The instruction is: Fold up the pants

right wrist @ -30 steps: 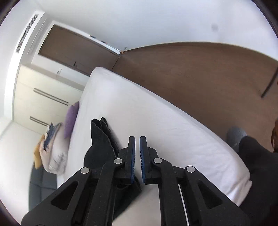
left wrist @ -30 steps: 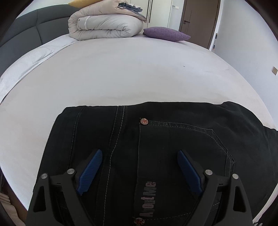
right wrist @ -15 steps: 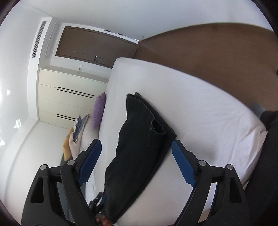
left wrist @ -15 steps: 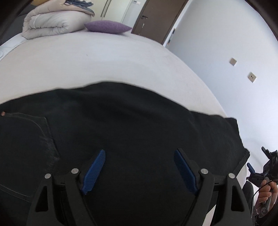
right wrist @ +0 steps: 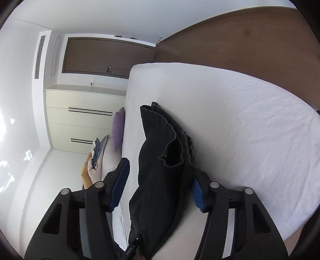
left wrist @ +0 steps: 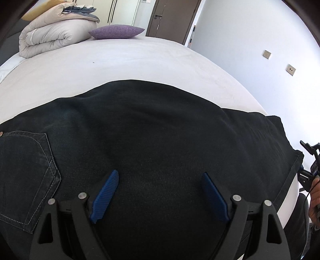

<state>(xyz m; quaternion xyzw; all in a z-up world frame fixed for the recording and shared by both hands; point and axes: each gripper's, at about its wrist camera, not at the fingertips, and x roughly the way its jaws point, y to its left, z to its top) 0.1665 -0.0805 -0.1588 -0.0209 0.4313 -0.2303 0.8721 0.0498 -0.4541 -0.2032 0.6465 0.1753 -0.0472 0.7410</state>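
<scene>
Black jeans [left wrist: 152, 144] lie flat across the near part of a white bed [left wrist: 124, 60], back pocket at the left, leg hem at the right. My left gripper [left wrist: 160, 192] hovers open over the middle of the legs, touching nothing that I can see. In the right wrist view the jeans [right wrist: 160, 160] show edge-on, with the stacked leg hems lying between the open jaws of my right gripper [right wrist: 160, 184]. The right gripper also shows at the left wrist view's right edge [left wrist: 309, 170], beside the hem.
A folded beige duvet [left wrist: 58, 32] and a purple pillow [left wrist: 116, 32] sit at the far end of the bed. A brown door [left wrist: 172, 18] and a white wall with sockets [left wrist: 268, 54] lie beyond. Wooden floor [right wrist: 250, 46] borders the bed.
My left gripper has swung right from the waistband and pocket to the legs. My right gripper has opened and moved in so that the leg hems sit between its jaws.
</scene>
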